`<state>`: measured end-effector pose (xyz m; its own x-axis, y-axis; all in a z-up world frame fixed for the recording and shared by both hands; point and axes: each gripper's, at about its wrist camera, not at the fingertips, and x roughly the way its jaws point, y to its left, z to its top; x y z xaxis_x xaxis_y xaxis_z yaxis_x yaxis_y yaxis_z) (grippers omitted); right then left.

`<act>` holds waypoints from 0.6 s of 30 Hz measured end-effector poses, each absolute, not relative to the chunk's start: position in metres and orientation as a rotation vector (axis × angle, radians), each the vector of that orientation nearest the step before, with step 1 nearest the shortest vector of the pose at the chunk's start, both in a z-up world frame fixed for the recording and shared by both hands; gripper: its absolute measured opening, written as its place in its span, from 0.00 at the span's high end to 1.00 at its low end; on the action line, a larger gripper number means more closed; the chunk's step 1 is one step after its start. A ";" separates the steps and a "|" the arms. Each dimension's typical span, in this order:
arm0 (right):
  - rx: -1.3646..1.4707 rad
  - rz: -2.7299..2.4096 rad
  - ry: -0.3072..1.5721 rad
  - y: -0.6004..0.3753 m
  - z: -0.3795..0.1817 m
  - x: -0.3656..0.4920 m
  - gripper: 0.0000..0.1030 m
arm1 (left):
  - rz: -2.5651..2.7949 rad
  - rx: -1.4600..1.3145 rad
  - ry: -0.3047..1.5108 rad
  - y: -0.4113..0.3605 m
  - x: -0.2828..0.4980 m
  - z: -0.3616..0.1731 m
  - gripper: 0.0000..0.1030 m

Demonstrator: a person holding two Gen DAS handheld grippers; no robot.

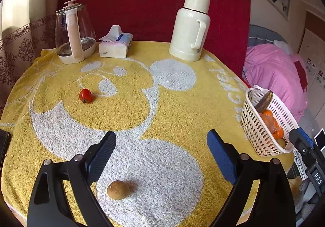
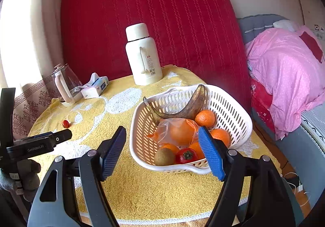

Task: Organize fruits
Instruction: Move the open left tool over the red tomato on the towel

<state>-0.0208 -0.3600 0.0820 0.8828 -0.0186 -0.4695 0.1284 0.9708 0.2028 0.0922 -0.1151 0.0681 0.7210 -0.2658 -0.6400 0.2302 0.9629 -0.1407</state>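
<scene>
A white perforated basket (image 2: 233, 113) stands on the yellow towel at the table's right edge; it also shows in the left wrist view (image 1: 256, 131). It holds a dark banana (image 2: 189, 105), several oranges (image 2: 205, 118), one in a plastic bag, a kiwi (image 2: 164, 156) and a red tomato (image 2: 186, 155). A brown kiwi (image 1: 118, 190) lies on the towel just below my open, empty left gripper (image 1: 161, 153). A small red tomato (image 1: 85, 95) lies farther left. My right gripper (image 2: 162, 149) is open and empty, just in front of the basket.
A glass kettle (image 1: 74, 34), a tissue pack (image 1: 115, 44) and a cream thermos (image 1: 191, 27) stand along the table's far edge against a red backdrop. A bed with a pink quilt (image 2: 284, 72) lies to the right of the table.
</scene>
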 end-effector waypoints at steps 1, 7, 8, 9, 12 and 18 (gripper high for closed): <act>0.225 -0.070 0.487 -0.357 0.081 -0.021 0.27 | -0.265 -0.060 0.714 -0.110 0.093 0.068 0.12; 0.186 -0.030 0.512 -0.339 0.076 -0.018 0.27 | -0.214 -0.104 0.715 -0.082 0.099 0.067 0.12; 0.179 -0.024 0.515 -0.335 0.075 -0.018 0.27 | -0.205 -0.112 0.715 -0.078 0.100 0.067 0.12; 0.174 -0.017 0.518 -0.332 0.074 -0.017 0.27 | -0.195 -0.118 0.715 -0.073 0.101 0.067 0.12; 0.156 0.002 0.525 -0.324 0.072 -0.018 0.27 | -0.164 -0.131 0.716 -0.060 0.105 0.066 0.12; 0.113 0.035 0.533 -0.307 0.070 -0.018 0.27 | -0.088 -0.134 0.728 -0.033 0.116 0.059 0.12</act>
<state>-0.0181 -0.3074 0.0700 0.8608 0.0631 -0.5050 -0.0043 0.9932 0.1167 0.1156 -0.0335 0.0586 0.7435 -0.1269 -0.6566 0.0340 0.9877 -0.1523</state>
